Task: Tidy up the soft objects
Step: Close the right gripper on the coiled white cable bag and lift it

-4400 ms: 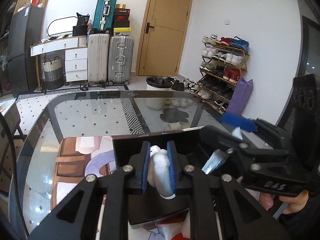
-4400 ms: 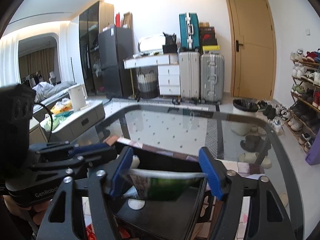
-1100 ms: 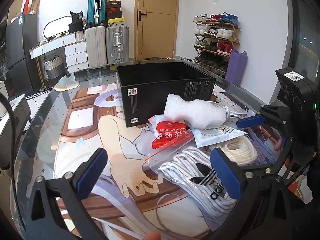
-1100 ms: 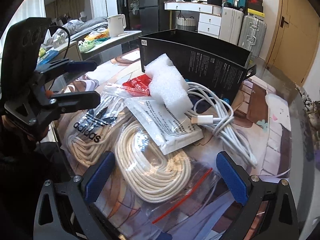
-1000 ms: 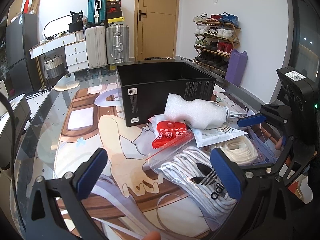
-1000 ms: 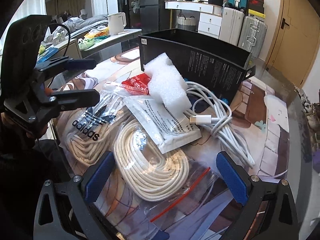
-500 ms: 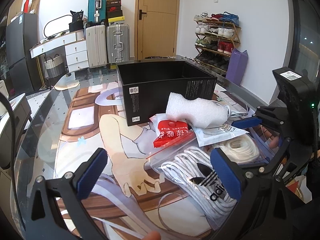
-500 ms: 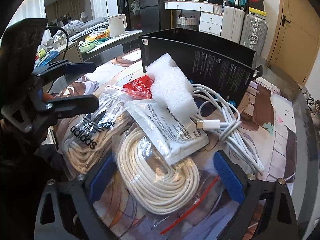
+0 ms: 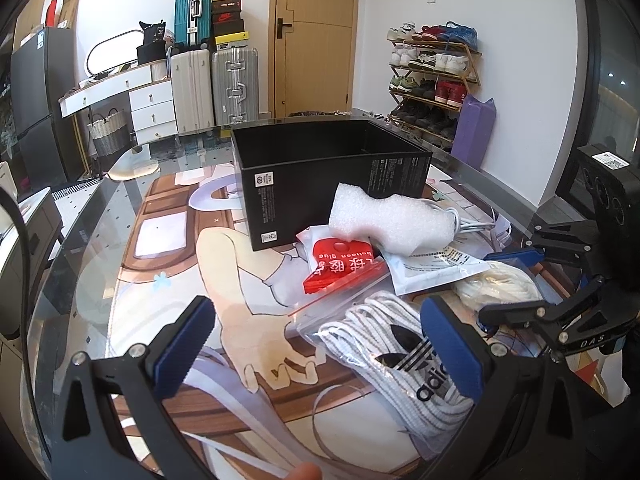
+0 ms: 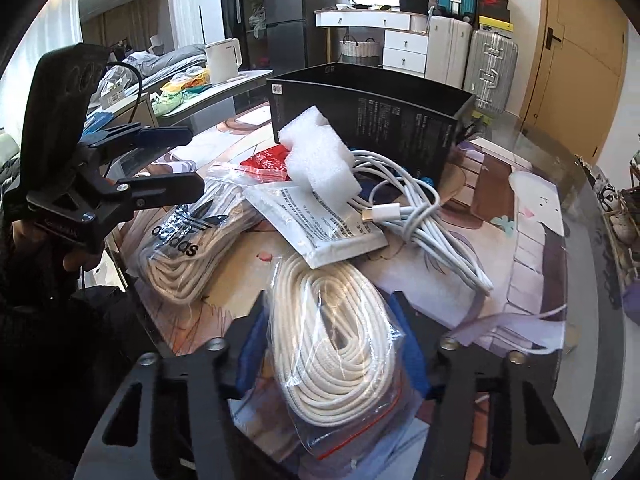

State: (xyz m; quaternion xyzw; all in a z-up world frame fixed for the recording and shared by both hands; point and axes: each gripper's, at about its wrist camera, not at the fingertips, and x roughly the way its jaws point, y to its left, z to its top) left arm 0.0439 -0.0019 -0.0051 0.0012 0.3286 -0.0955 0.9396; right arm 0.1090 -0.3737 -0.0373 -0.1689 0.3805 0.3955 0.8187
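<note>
The right gripper [image 10: 330, 354] has just been closing its jaws, and now its blue pads squeeze a clear zip bag of coiled cream-white rope [image 10: 336, 344] from both sides, so it's clamped on that bag near the front edge of the glass table [image 10: 576, 280]. The left gripper [image 9: 318, 344] hangs over the table with its jaws wide apart and nothing between them, just beside a second clear bag of white laces with a black Adidas logo [image 9: 394, 354].

The rest of the pile sits behind those: a flat white printed pouch [image 10: 328, 222], a chunky white foam block [image 10: 318, 156] on top of it, a red packet [image 9: 340, 266] inside another zip bag, and a bundled white charging cable [image 10: 416, 216]. All of that is just in front of an open black cardboard box [image 9: 332, 176] standing upright on the table.
</note>
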